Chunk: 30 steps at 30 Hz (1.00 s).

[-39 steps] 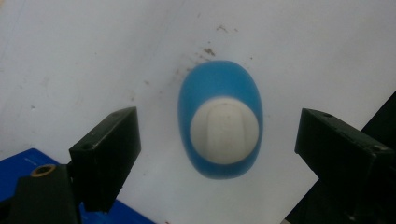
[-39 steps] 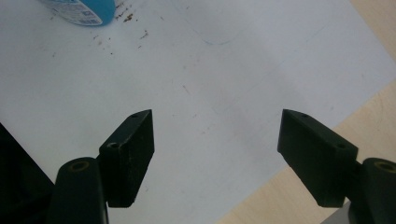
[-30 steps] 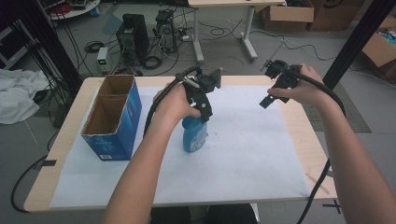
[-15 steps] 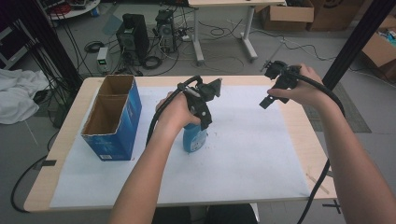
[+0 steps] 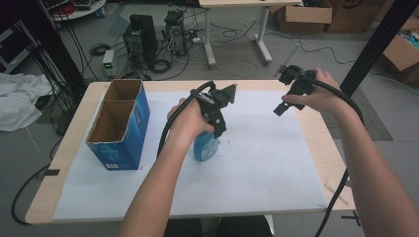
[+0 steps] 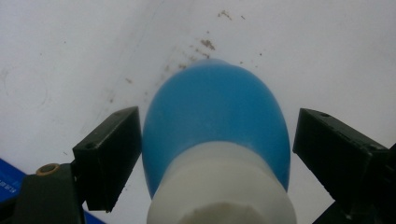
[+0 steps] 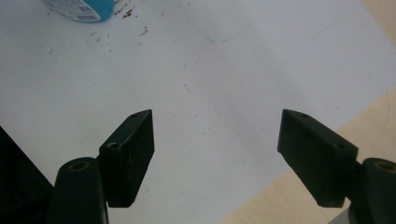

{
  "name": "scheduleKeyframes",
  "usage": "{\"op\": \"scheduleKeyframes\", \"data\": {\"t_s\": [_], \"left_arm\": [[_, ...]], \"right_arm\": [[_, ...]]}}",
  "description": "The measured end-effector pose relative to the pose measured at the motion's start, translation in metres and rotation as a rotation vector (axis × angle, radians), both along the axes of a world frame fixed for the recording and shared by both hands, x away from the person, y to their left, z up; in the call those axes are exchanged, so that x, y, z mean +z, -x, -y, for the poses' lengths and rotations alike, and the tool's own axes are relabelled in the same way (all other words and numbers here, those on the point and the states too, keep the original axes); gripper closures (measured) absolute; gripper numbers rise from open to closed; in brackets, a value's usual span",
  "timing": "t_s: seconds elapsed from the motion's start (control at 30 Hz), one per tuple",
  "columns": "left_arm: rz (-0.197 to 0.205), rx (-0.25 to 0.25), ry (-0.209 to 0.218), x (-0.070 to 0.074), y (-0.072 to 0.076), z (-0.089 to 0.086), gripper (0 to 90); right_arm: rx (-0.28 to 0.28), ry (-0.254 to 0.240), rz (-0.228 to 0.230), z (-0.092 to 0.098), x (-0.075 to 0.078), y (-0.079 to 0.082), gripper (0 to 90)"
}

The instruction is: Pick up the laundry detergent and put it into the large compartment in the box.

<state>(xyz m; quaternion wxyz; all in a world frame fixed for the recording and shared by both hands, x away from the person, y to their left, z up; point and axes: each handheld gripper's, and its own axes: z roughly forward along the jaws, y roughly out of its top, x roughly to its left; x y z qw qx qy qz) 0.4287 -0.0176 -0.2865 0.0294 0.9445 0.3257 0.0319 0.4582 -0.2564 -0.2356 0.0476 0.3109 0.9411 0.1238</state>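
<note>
White paper [image 5: 257,163] covers most of the wooden desk [image 5: 326,148]. A blue box [image 5: 121,126] stands on the paper at the left, open at the top and split into two parts. Both parts look empty.

Near the middle of the paper stands a blue bottle [image 5: 205,147] with a white cap [image 6: 222,186]. It stands upright, well apart from the box. Small brown crumbs [image 6: 208,45] lie on the paper just beside it.

The left gripper [image 5: 217,129] hangs over the bottle and points down at it. Its fingers [image 6: 109,156] are spread, one on each side of the bottle just below the cap. They have just been closing a bit. The finger on the left of the left gripper view is right at the bottle's side and the other one is apart from it, so the bottle is between them but not pinched yet.

The right gripper [image 5: 289,91] is held up over the far right of the desk, well apart from the bottle. Its fingers [image 7: 130,156] are spread wide with nothing between them.

The bottle looks like smooth plastic, so I think it is light, a bit slippery, and may squash if squeezed hard. The round belly gets wider lower down. The best place to hold it seems to be high up, just under the stiff cap.
</note>
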Motion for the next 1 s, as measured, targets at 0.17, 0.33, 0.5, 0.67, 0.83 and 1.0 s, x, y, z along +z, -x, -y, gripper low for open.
{"op": "scheduleKeyframes", "data": {"t_s": [0.17, 0.33, 0.5, 0.67, 0.83, 1.0], "left_arm": [[-0.003, 0.01, 0.004, -0.0005, -0.0001, -0.001, 18.4], [-0.002, 0.007, 0.002, -0.0004, 0.0001, -0.0019, 20.6], [-0.004, 0.013, 0.011, -0.0009, 0.0008, -0.0026, 23.3], [-0.008, 0.012, 0.007, -0.0021, 0.0009, -0.0034, 27.1], [-0.018, 0.022, 0.014, -0.0036, -0.0002, -0.0035, 27.2], [-0.018, 0.026, 0.009, -0.0054, -0.0011, -0.0037, 28.1]], "right_arm": [[-0.002, -0.003, 0.003, 0.0015, 0.0009, 0.0007, 27.3], [-0.007, -0.003, 0.001, 0.0031, 0.0011, 0.0014, 27.2], [-0.008, -0.003, -0.001, 0.0029, 0.0008, 0.0021, 27.3], [-0.01, -0.001, -0.004, 0.0029, 0.0008, 0.0023, 27.3], [-0.01, -0.006, -0.004, 0.0035, 0.0011, 0.0021, 27.3], [-0.014, -0.004, -0.002, 0.0046, 0.0007, 0.0018, 27.2]]}}
